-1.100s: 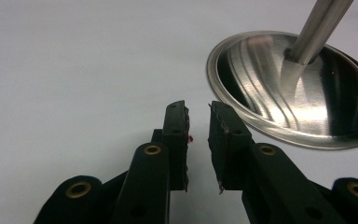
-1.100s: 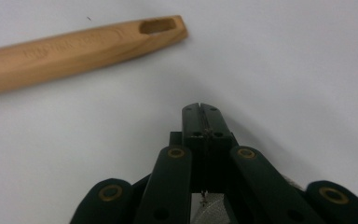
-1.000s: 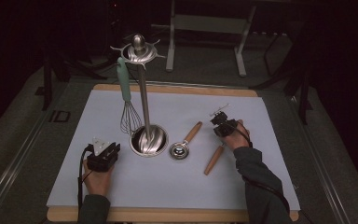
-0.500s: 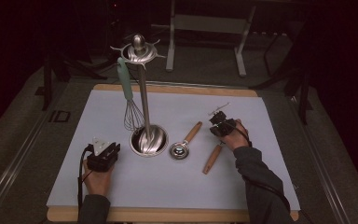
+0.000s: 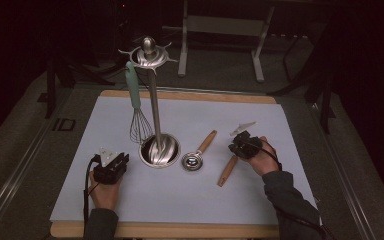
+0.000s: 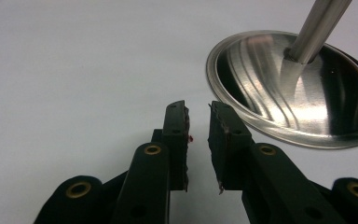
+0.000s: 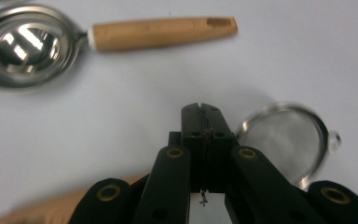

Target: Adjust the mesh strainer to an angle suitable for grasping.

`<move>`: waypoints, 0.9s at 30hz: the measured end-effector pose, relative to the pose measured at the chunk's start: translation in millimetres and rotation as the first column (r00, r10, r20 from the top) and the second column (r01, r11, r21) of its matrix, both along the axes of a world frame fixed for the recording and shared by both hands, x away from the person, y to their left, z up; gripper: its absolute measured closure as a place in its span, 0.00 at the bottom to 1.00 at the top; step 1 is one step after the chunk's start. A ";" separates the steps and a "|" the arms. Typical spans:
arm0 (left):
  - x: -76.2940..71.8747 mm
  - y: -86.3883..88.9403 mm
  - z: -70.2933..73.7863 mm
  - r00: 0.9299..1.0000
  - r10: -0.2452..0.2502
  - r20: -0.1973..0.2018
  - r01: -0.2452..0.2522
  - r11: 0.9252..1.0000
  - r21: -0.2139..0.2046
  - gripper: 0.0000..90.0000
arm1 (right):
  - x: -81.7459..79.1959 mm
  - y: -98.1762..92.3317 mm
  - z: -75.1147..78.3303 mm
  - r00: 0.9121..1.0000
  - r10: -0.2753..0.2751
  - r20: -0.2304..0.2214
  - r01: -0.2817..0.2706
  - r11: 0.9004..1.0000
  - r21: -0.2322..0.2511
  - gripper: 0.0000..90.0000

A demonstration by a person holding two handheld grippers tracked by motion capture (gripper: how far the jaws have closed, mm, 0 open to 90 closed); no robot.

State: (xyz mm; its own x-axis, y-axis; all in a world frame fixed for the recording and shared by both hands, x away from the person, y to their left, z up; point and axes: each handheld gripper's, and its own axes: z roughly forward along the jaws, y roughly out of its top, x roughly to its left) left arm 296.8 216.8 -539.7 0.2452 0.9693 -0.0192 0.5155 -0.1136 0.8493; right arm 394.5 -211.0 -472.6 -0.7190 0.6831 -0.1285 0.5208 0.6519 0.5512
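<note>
White worktop (image 5: 280,200), right hand-held gripper (image 7: 200,116) jaws pressed together over small strainer (image 7: 286,137), empty, left hand-held gripper (image 6: 198,112) narrowly parted beside stand base (image 6: 303,93).

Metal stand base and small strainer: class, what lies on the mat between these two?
In the high view, the wooden-handled metal spoon lies between the stand base and the strainer, whose wooden handle shows there.

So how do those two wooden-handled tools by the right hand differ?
The egg-separator spoon has a solid, shiny slotted bowl; the small strainer has a fine mesh bowl. The spoon lies free on the mat; the strainer lies right under the shut right gripper. Both have light wooden handles and metal rims.
</note>
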 end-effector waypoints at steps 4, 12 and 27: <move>0.1 -0.2 0.0 1.000 0.002 0.000 -0.002 1.000 0.001 0.85 | -15.3 -15.7 -3.5 1.000 -0.002 -0.009 0.002 1.000 -0.010 0.99; -0.1 -0.5 0.1 1.000 0.003 -0.001 -0.003 1.000 0.007 0.85 | -45.6 -17.8 -30.0 0.994 0.069 -0.088 -0.071 0.997 -0.020 0.99; -0.1 0.0 0.0 1.000 0.000 0.002 0.000 1.000 0.002 0.85 | -40.6 30.3 -37.8 0.978 0.160 -0.134 -0.160 0.987 0.015 0.99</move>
State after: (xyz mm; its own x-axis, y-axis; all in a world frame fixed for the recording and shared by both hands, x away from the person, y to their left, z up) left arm 296.8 216.8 -539.7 0.2452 0.9693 -0.0164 0.5142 -0.1157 0.8498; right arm 353.9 -180.7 -510.4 -0.8295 0.5582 -0.0202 0.4796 0.7304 0.4863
